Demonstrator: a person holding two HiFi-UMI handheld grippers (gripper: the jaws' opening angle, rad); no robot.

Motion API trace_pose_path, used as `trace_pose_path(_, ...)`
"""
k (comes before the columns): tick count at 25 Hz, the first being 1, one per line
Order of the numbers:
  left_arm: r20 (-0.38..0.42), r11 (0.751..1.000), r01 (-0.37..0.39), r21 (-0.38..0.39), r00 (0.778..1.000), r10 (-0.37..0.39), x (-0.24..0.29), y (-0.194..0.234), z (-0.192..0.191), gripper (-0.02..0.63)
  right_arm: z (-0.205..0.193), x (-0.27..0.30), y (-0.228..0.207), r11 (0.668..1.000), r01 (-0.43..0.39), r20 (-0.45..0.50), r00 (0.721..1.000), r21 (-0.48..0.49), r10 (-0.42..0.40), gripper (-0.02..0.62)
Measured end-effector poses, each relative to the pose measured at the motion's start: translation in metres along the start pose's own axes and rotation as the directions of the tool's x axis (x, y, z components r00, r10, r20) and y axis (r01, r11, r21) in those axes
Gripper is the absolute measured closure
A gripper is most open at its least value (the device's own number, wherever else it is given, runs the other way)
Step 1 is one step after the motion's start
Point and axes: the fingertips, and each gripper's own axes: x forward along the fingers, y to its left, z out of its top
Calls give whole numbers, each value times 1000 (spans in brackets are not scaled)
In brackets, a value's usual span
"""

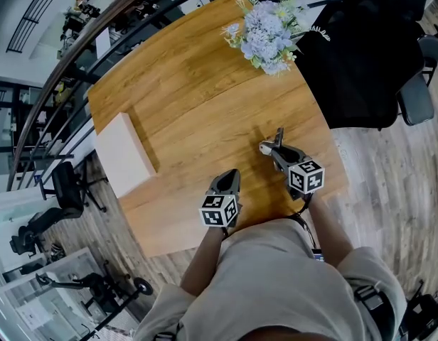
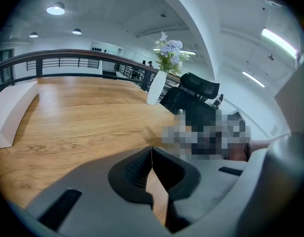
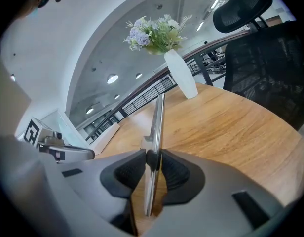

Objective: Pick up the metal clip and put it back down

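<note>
The head view looks steeply down from above the person onto the wooden table point(image 1: 190, 98). The left gripper point(image 1: 231, 174) and right gripper point(image 1: 276, 151) sit near 6 o'clock and the flower vase point(image 1: 265, 30) at 1 o'clock.

Each gripper view sits low and close over the tabletop, looks along its own jaws, and faces the vase near 12 o'clock.

All three views share the table, vase, white box point(image 1: 123, 155) and black office chair point(image 1: 354, 62).

Light-brown wooden table point(image 1: 190, 98); white rectangular block point(image 1: 123, 153) at left edge; pale blue flower bouquet point(image 1: 265, 30) far right. Black mesh office chair point(image 1: 354, 55) right. Grey plank floor point(image 1: 390, 169). Dark railing point(image 2: 63, 62) far. Round ceiling lights point(image 2: 56, 9).
</note>
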Motion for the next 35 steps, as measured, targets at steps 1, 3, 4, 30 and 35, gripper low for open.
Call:
trace_pose_path(1,0,1000,0,0,1000,0,1,0,0,580,0,0,-1,1000,0,2,1000,1,0,483)
trace_pose_path(3,-2,1000,3,-2,1000,-3,1,-1,-2,581,0,-1,-4,1000,1,7,1000,10,-1,483)
trace_pose_path(4,-3,1000,3,-3,1000,-3,1,-1,-3,580,-1,-2,-5,1000,3,11,1000,17,-3,483)
trace_pose_path(30,-62,1000,-14,-2,998,14,-5,-11,-23,580,-13,-8,-37,992,127,-66,990,28,-125,400)
trace_pose_path(35,-19,1000,-11,7,1000,11,-15,-15,-19,580,-15,-15,-37,985,174,-83,981,-17,-175,373)
